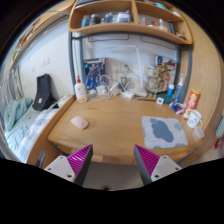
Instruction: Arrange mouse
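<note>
A small white mouse (79, 122) lies on the left part of a wooden desk (115, 128). A grey-blue mouse mat (163, 131) lies on the right part of the desk, apart from the mouse. My gripper (113, 162) hovers above the desk's near edge, well short of both. Its two fingers with magenta pads (79, 158) stand wide apart, with nothing between them.
The back of the desk holds a white bottle (80, 90), cables and clutter (125, 82). Shelves (128, 25) hang above. Bottles and a cup (193, 118) stand at the right edge. A bed with a black bag (43, 92) is left of the desk.
</note>
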Action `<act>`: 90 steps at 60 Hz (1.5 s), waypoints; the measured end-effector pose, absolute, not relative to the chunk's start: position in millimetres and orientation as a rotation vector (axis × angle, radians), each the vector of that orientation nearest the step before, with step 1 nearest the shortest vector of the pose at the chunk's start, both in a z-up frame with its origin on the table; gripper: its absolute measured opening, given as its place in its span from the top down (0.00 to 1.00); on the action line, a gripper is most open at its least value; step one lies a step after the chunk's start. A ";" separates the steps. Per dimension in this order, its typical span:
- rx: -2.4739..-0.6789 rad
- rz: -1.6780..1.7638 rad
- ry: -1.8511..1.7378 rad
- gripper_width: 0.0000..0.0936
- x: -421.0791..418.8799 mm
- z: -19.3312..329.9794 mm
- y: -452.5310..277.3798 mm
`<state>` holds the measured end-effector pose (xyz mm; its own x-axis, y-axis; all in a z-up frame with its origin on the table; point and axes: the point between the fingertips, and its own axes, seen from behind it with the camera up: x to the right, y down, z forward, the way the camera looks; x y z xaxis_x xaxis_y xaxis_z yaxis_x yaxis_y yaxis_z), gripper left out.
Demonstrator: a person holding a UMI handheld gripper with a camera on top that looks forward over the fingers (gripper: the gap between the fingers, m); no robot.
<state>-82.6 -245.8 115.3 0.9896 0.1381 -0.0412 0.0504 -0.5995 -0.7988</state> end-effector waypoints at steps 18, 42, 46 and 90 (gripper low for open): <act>-2.375 0.180 -0.334 0.11 -209.9 32.5 -203.9; -2.456 0.168 -0.301 0.12 -279.1 -12.1 -78.4; -2.464 0.160 -0.281 0.11 -281.6 -13.5 -63.6; -2.432 0.027 0.065 0.58 -246.5 -13.1 17.1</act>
<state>-246.5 17.1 -13.1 0.9985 -0.0399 -0.0369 -0.0543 -0.7582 -0.6497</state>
